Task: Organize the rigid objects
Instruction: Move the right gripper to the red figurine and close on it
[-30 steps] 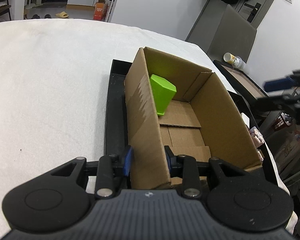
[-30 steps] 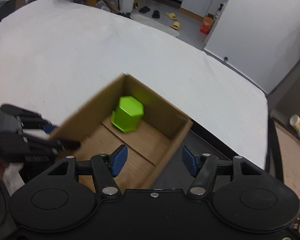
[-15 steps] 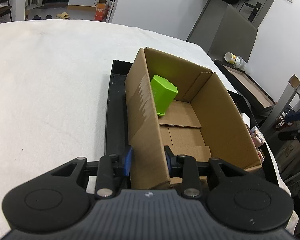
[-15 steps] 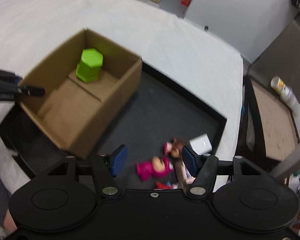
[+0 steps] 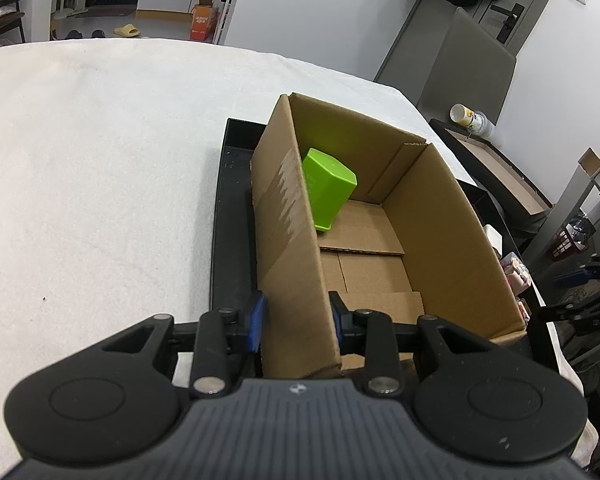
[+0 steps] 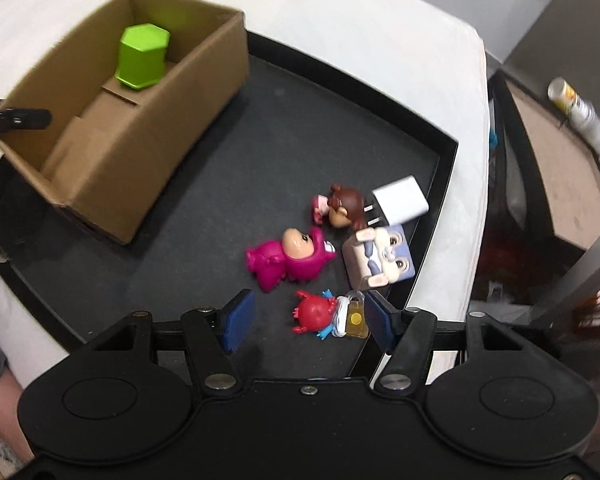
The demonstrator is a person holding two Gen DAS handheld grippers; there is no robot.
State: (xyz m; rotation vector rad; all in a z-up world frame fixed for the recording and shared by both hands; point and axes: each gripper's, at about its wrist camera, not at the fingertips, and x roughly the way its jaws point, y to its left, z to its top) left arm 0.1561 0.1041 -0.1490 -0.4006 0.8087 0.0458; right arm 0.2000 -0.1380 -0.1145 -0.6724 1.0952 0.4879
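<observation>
Left wrist view: clamping the near-left wall of the cardboard box (image 5: pixel 292 248) between the pads of the left gripper (image 5: pixel 298 316), jaws clenched on the cardboard. Sitting on the black tray (image 5: pixel 230 216), along its left edge, with the box's long axis running away from the claw. Leaning against the left wall at the far end of the box, one green hexagonal block (image 5: pixel 328 192). Showing at the right edge of this view, beyond the box, the right gripper (image 5: pixel 580 280).

Right wrist view: hovering over the near-right corner of the tray (image 6: pixel 440 168), the right gripper (image 6: pixel 310 320) standing released, nothing pressed between the pads. Lying directly between and just ahead of the jaws, the red figure with padlock (image 6: pixel 328 314), long axis crosswise to the fingers. Lying just beyond it, the pink figure (image 6: pixel 290 258), the square-headed figure (image 6: pixel 380 256), the brown-haired figure (image 6: pixel 342 206) and the white charger plug (image 6: pixel 400 202), all clustered near the tray's right edge.

Judging the right hand nearer to every loose item; box lying far-left of that claw, so carrying leftward after any pickup.
</observation>
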